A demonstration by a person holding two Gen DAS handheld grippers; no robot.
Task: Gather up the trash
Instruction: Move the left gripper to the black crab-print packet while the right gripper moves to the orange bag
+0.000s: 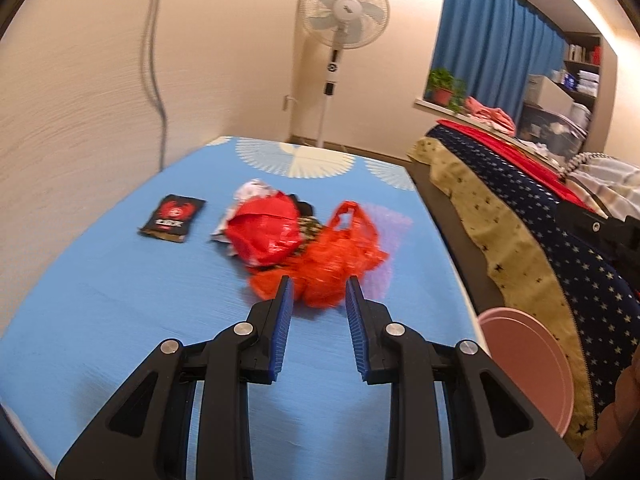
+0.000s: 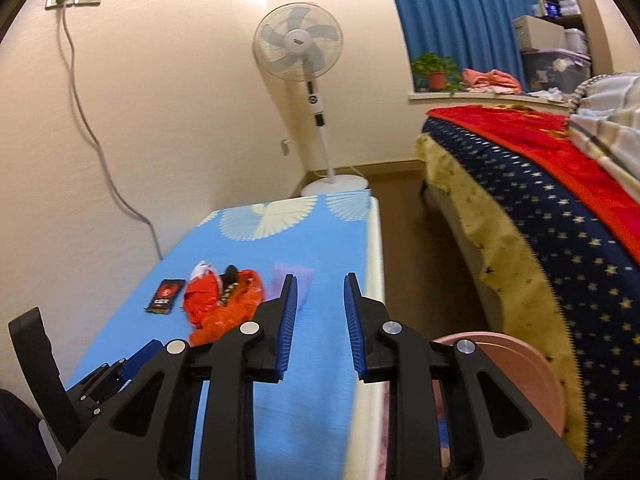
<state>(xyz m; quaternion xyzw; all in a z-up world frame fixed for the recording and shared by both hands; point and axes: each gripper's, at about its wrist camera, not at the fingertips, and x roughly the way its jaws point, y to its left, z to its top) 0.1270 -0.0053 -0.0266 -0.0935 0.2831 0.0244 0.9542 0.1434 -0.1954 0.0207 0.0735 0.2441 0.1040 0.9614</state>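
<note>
- Left gripper (image 1: 319,290): black frame, blue ribbed pads, jaws apart, nothing between them; hovers over the surface with a light-blue patterned cloth (image 1: 120,320).
- Its tips sit right at the near edge of a crumpled orange-red thin plastic bag (image 1: 328,260); contact unclear, motion blur.
- Just behind that bag, touching it: a glossy red crumpled plastic wrapper (image 1: 264,230) lying on white and dark scraps.
- Left of the pile, apart from it: a flat black snack packet with red crab logo (image 1: 173,218).
- Pale purple film (image 1: 394,224) lies right of the orange-red bag, blurred.
- Right gripper (image 2: 321,294): same build, jaws apart, empty; held over the right edge of the surface, trash pile to its left.
- Round pink plastic bin (image 2: 532,376) low on the right, beside the surface edge.
- Bed with navy star-print cover (image 2: 560,216) further right.
- White standing fan (image 2: 298,42) by the back wall.
</note>
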